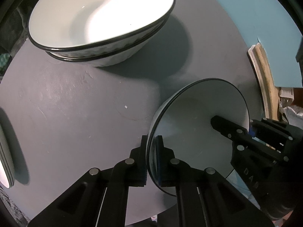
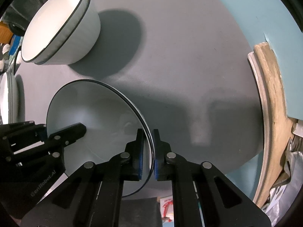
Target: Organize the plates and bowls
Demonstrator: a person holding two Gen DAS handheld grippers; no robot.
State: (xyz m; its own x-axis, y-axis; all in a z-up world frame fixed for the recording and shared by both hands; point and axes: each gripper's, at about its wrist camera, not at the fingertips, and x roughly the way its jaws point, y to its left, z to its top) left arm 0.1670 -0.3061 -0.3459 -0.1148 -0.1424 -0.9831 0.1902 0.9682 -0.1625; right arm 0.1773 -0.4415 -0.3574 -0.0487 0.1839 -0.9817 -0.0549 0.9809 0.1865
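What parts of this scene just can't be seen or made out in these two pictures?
- Plate stack: cut off by the left edge in both wrist views, so no count.
- Held bowl: underside faces away; the left tool and right tool cover parts of its rim.
- Stacked bowls: top cropped in the left wrist view.

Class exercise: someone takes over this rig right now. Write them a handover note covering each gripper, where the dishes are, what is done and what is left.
Left gripper: shut on the held bowl's rim.
Right gripper: shut on the opposite rim.
Stacked bowls sit at the far side of the grey table; plates are stacked at its left edge.
Done: two bowls nested.
Left: probably set the held bowl onto the stack.
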